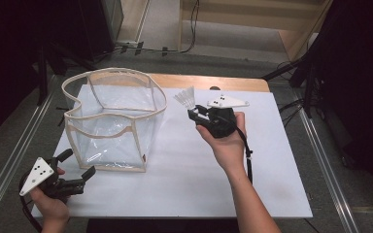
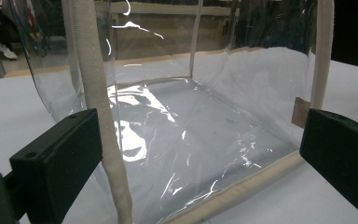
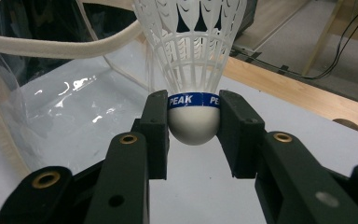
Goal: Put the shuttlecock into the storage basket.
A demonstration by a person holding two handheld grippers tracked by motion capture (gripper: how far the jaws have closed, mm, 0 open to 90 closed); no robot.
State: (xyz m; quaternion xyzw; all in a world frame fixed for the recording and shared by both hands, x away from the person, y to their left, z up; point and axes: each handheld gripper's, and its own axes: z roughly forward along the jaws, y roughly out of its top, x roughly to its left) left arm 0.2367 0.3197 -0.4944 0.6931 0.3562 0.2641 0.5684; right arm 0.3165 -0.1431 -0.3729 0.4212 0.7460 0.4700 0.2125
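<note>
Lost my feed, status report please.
Right gripper shut on white plastic shuttlecock. Left gripper open before clear plastic bag. Nothing between.

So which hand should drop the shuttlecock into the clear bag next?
Right. The right gripper already has its jaws shut on the shuttlecock, raised just beside the rim of the clear bag. The left gripper sits open and low at the bag's near corner, holding nothing.

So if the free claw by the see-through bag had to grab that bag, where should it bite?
Probably the cream fabric trim at the near corner of the clear bag. The left gripper already has its jaws open toward that side, and the upright trim strip is narrow and firmer than the floppy plastic walls. Come in level from the near side; the right gripper is busy holding the shuttlecock.
</note>
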